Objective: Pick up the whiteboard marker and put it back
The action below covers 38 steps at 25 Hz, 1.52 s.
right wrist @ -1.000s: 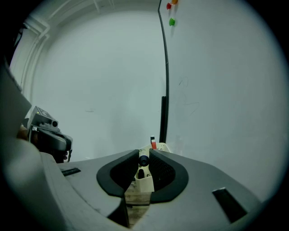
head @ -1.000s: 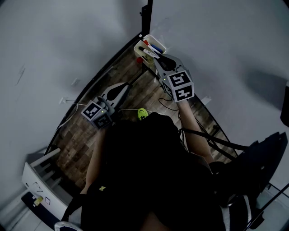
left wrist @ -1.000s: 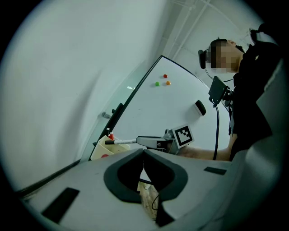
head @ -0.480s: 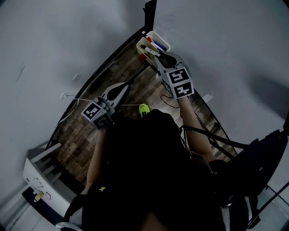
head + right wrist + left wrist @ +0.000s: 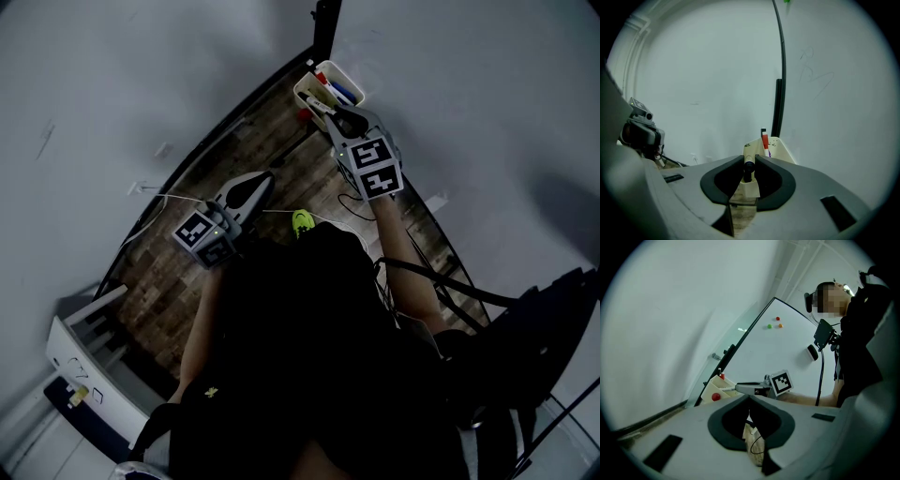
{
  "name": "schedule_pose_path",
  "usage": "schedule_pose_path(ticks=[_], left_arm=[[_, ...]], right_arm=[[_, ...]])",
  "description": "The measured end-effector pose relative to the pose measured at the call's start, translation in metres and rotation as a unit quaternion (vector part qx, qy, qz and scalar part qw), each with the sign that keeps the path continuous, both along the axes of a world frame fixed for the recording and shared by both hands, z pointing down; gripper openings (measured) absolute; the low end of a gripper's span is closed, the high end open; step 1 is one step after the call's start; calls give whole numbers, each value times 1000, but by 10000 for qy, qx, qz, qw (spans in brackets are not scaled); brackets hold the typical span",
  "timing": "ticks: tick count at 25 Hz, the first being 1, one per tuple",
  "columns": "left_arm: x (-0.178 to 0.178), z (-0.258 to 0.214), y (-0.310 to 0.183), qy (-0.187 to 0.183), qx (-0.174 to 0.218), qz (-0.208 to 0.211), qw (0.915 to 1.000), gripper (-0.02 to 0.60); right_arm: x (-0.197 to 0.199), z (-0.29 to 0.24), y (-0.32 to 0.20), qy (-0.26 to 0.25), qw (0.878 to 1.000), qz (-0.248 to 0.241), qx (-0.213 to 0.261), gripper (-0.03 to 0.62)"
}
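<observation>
My right gripper (image 5: 339, 120) is shut on a whiteboard marker (image 5: 320, 105) with a pale barrel and a black end. In the right gripper view the marker (image 5: 749, 165) sits pinched between the jaws of that gripper (image 5: 749, 161), pointing at the white pen tray (image 5: 782, 149). The tray (image 5: 309, 86) hangs at the whiteboard's lower edge and holds a red marker (image 5: 765, 140) and a blue one (image 5: 345, 95). My left gripper (image 5: 261, 180) hangs lower left, apart from the tray. Its jaws (image 5: 750, 399) meet with nothing between them. The left gripper view shows the right gripper (image 5: 740, 388) at the tray (image 5: 714, 391).
The whiteboard (image 5: 787, 348) carries three small magnets (image 5: 777, 318) and an eraser (image 5: 813, 352). A black post (image 5: 325, 19) rises behind the tray. The floor is wood plank (image 5: 178, 272) with cables and a yellow-green object (image 5: 302, 223). A white shelf unit (image 5: 84, 366) stands lower left.
The right gripper has sunk with the marker, closer to the tray. The left gripper has hardly moved.
</observation>
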<state>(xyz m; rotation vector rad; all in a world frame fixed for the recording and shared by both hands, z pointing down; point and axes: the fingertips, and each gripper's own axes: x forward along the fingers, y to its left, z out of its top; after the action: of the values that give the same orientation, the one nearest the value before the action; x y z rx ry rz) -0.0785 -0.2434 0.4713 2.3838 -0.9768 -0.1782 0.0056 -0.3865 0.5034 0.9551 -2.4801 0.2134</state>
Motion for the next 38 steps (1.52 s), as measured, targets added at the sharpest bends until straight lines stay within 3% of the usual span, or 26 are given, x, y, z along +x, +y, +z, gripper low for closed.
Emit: schedule_pose_path(ticks=[38], left_arm=[[-8, -4, -4, 39, 74, -43, 10000, -3]], right_arm=[[2, 4, 5, 121, 9999, 28, 41, 95]])
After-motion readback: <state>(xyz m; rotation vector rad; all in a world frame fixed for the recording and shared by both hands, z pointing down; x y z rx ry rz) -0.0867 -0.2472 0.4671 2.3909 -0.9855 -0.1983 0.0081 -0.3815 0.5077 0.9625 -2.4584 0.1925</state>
